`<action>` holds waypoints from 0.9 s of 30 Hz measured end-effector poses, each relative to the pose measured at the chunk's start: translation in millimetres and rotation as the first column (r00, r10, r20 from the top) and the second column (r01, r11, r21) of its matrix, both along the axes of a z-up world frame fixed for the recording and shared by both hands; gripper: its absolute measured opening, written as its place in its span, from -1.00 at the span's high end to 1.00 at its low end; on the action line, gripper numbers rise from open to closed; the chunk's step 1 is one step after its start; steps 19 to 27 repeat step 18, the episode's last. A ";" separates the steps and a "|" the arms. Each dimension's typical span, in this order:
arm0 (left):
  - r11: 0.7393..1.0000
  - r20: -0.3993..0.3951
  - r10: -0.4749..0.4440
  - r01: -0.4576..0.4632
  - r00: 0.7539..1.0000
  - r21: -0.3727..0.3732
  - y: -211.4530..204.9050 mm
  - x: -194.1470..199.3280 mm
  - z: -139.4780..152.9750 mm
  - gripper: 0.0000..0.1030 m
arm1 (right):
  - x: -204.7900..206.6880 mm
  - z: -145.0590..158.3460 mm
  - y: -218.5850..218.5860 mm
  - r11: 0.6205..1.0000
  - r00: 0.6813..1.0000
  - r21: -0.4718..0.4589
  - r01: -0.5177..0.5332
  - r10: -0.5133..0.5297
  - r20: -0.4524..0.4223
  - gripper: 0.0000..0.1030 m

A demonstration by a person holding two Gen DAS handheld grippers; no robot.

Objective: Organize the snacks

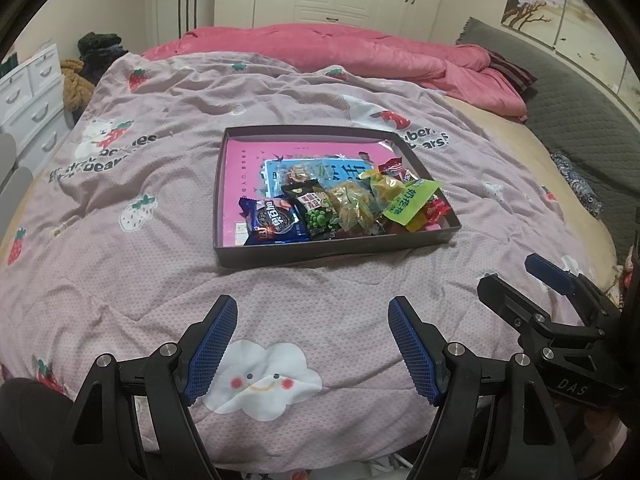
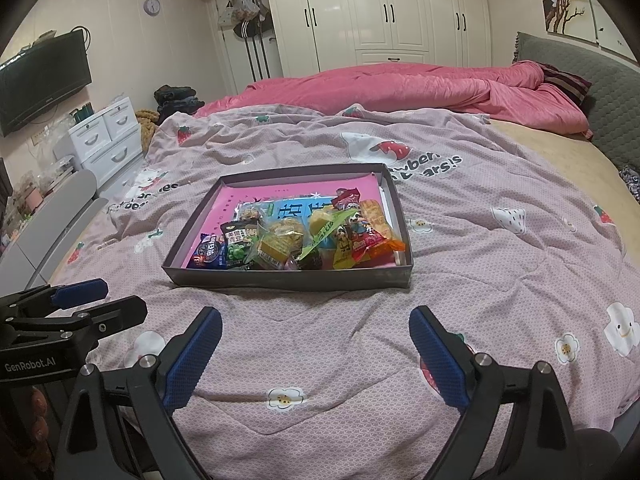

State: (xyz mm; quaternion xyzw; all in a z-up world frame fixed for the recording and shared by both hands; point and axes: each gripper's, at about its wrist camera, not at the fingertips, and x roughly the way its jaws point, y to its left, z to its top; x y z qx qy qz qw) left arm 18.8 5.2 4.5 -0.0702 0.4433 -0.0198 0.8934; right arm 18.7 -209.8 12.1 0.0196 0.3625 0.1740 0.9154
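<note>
A shallow dark box (image 1: 320,254) (image 2: 288,278) lies on the pink strawberry-print quilt. Its bottom is lined with a pink sheet (image 1: 240,168). Several snack packs crowd its near side: a blue cookie pack (image 1: 274,222) (image 2: 210,254), a green pea pack (image 1: 318,216) (image 2: 240,246), yellowish bags (image 1: 352,204) and red and orange packs (image 2: 372,236). My left gripper (image 1: 312,302) (image 2: 124,294) hovers open over the quilt, short of the box, holding nothing. My right gripper (image 2: 316,312) (image 1: 516,276) is beside it, jaws wide open and empty.
A crumpled pink duvet (image 2: 400,88) lies across the far side of the bed. A grey padded headboard (image 2: 600,92) stands at the right. White drawers (image 2: 104,136) and a wall TV (image 2: 40,84) are at the left, with white wardrobes (image 2: 384,12) behind.
</note>
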 end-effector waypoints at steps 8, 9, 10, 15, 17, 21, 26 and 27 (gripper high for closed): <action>1.000 0.005 0.002 -0.002 1.000 -0.011 0.8 3.4 -0.7 -0.54 | 1.0 -3.6 -3.4 1.000 1.000 0.004 0.004 -0.004 -0.007 -0.85; 1.000 0.007 0.006 -0.006 1.000 -0.010 1.2 4.1 -0.8 -0.54 | 1.0 -4.3 -4.5 1.000 1.000 0.004 0.005 -0.005 -0.007 -0.85; 1.000 0.006 0.012 -0.012 1.000 -0.012 1.9 5.0 -1.1 -0.54 | 1.7 -5.4 -5.4 1.000 1.000 0.003 0.005 -0.005 -0.008 -0.85; 0.999 0.009 0.034 -0.033 0.999 -0.039 9.0 11.3 -5.7 -0.54 | 9.7 -8.4 -9.1 1.000 1.000 0.011 0.020 -0.020 -0.018 -0.85; 0.997 0.029 0.049 -0.047 0.998 -0.058 16.0 15.9 -7.1 -0.54 | 15.2 -10.1 -13.7 0.999 0.999 0.021 0.031 -0.031 -0.024 -0.85; 0.996 0.037 0.060 -0.058 0.997 -0.061 20.0 18.5 -7.4 -0.54 | 18.8 -10.7 -17.4 0.999 0.999 0.028 0.038 -0.037 -0.023 -0.85; 0.996 0.037 0.060 -0.058 0.997 -0.061 20.0 18.5 -7.4 -0.54 | 18.8 -10.7 -17.4 0.999 0.999 0.028 0.038 -0.037 -0.023 -0.85; 0.996 0.037 0.060 -0.058 0.997 -0.061 20.0 18.5 -7.4 -0.54 | 18.8 -10.7 -17.4 0.999 0.999 0.028 0.038 -0.037 -0.023 -0.85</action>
